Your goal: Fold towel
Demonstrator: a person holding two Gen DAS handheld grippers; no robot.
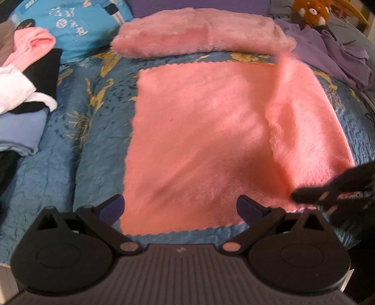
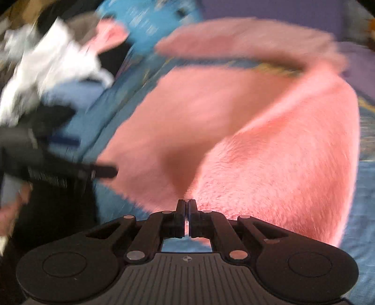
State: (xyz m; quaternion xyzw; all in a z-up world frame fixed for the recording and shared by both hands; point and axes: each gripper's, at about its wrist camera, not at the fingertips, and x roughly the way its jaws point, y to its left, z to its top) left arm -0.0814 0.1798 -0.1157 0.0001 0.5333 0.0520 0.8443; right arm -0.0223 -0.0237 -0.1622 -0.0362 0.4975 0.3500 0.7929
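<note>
A: What takes up most of the view?

B: A bed with a blue patterned bedspread [image 1: 98, 145]. A pink towel [image 1: 199, 140] lies spread across its middle, near edge close to the camera, far edge just short of a pink fluffy cushion [image 1: 201, 32].

A: Is the towel flat?

B: Mostly. Its right side is lifted and curling over toward the middle, so the furry underside shows.

A: What lifts it?

B: The right gripper [image 2: 186, 207]. Its jaws are clamped together on a corner of the towel, and the cloth rises straight from the fingertips.

A: And the other one?

B: The left gripper [image 1: 180, 207] hangs over the towel's near edge, jaws spread wide with nothing between them.

A: Anything else around?

B: A pile of clothes [image 1: 25, 89] at the left, a purple cloth [image 1: 339, 54] at the right, and a blue pillow [image 1: 75, 25] and an orange plush toy [image 1: 311, 11] at the far end.
</note>
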